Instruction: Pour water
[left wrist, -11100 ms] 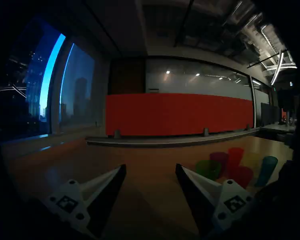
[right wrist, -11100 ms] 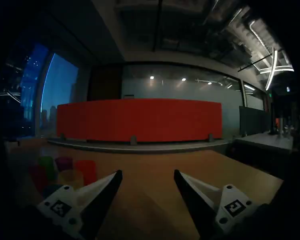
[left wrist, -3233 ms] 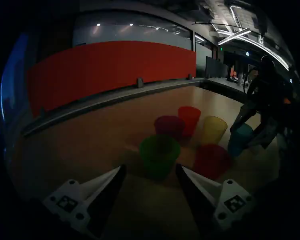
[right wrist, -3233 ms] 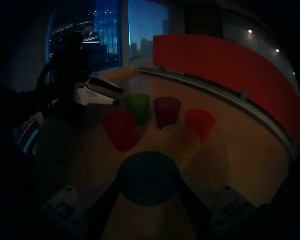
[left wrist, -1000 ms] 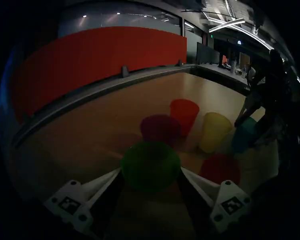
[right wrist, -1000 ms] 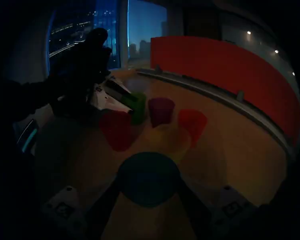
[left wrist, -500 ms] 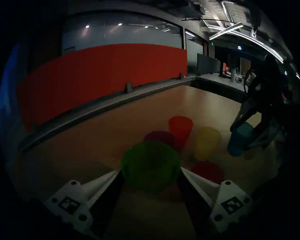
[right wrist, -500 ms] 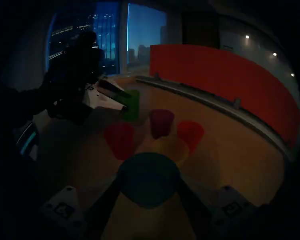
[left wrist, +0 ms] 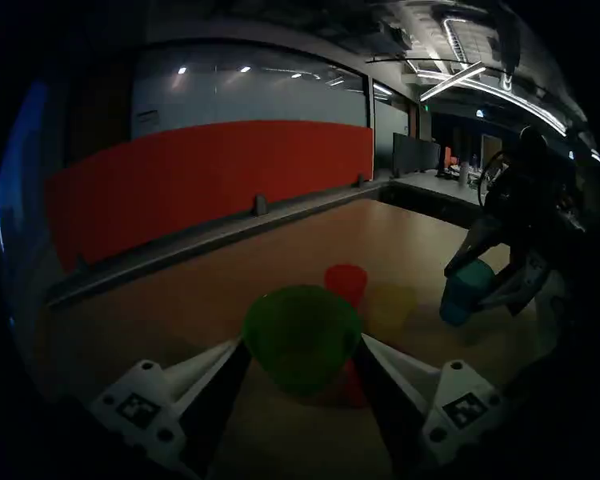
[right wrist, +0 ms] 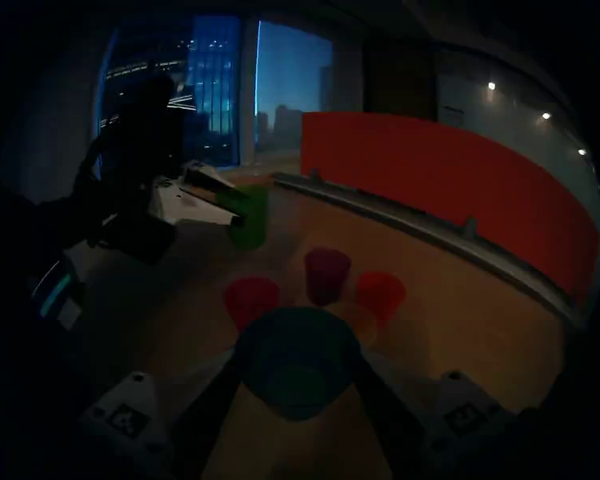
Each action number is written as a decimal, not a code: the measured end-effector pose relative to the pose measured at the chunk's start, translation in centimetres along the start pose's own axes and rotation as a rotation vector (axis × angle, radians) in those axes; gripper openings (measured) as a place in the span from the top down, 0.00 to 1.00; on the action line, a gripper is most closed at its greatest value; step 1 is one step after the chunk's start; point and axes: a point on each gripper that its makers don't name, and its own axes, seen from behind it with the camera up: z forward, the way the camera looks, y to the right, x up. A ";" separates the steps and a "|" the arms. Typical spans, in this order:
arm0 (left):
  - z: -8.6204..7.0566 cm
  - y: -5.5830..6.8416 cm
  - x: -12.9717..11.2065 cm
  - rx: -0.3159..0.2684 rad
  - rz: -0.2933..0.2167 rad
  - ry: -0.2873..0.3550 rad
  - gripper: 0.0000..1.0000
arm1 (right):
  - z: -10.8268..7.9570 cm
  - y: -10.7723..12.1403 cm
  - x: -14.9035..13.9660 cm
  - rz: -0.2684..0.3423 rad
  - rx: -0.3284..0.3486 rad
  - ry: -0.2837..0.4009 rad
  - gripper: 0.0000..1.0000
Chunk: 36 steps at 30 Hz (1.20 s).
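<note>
Both cups are off the table (left wrist: 172,308) now. A second ago the green cup (left wrist: 300,324) sat level with the others; now it rides higher, at the lower centre of the left gripper view, with the cups on the table dropping away behind it. My left hand-held gripper (left wrist: 302,352) is clamped on it, one finger pressing each side. In the right gripper view the same cup (right wrist: 248,214) shows at upper left, raised and carried clear of the group.

My right hand-held gripper (right wrist: 296,362) is closed around the teal cup (right wrist: 296,348) at lower centre, and it has lifted too: the red cup (right wrist: 250,300), purple cup (right wrist: 327,274) and orange cup (right wrist: 378,294) now sit lower and smaller beyond its rim. From the left gripper view the teal cup (left wrist: 464,290) hangs at mid right, above the table.

So the pick-up looks done and the pour comes next: bring the two rims together and tilt one. The light is poor, so I cannot tell which cup holds water, if either does.
</note>
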 end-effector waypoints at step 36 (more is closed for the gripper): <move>-7.7 5.2 6.7 -0.025 -0.008 0.295 0.14 | -2.2 -2.1 8.8 -0.020 -0.017 0.294 0.00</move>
